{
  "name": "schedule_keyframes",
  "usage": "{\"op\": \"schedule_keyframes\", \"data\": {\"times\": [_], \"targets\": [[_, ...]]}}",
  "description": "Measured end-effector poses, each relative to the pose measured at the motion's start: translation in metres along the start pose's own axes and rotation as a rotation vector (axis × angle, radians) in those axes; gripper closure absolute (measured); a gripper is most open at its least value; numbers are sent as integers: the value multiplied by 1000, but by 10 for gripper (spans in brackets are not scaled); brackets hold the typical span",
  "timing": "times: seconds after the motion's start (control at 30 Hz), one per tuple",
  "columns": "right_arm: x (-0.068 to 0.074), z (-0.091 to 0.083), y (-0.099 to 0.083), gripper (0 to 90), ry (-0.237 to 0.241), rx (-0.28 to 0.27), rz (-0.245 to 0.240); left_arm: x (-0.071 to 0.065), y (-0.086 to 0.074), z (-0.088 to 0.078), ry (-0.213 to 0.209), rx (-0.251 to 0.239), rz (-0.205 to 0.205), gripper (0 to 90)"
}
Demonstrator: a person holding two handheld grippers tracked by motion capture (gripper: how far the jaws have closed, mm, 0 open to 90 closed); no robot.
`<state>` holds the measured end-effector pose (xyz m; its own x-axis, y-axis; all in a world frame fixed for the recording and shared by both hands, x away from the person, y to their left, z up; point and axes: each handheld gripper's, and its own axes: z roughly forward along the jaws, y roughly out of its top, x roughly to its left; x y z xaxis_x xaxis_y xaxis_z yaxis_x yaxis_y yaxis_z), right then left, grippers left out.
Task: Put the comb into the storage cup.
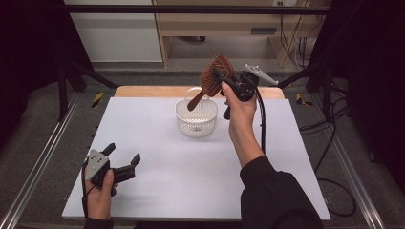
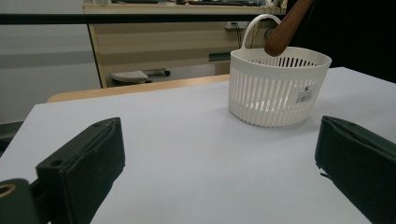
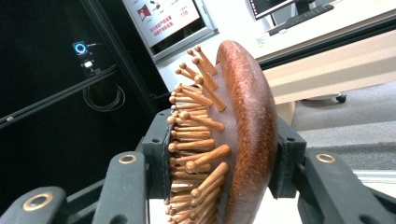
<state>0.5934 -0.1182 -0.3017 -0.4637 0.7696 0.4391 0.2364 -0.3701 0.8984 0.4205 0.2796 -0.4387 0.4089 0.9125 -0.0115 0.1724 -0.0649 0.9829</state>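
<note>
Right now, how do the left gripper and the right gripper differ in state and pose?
The right gripper is shut on the wooden hairbrush; the left gripper stands open with nothing between its jaws. The right gripper is raised above the white basket, the brush handle pointing down toward it; the left gripper sits low near the table edge. Both are hand-held.

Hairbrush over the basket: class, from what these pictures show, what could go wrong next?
1. The right gripper clamps the hairbrush across its bristle pins and rounded back, an uneven hold, so it might twist or slip.
2. Only the handle tip hangs above the white basket; released tilted, the brush could catch the rim or hoop handle.
3. The basket looks light, and the open left gripper isn't steadying it, so a knock could tip it.
</note>
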Motion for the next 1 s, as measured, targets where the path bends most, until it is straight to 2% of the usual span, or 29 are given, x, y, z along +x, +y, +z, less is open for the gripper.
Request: {"op": "schedule_keyframes", "data": {"times": [0.33,0.57,1.0], "targets": [[-1,6,-13,520,-5,19,7,0,0,0,-1,-1,1,15],[-11,11,-27,519,-12,33,59,-1,0,1,-5,3,5,15],[-16,16,-46,519,-21,56,60,-2,0,2,-11,5,6,16]]}}
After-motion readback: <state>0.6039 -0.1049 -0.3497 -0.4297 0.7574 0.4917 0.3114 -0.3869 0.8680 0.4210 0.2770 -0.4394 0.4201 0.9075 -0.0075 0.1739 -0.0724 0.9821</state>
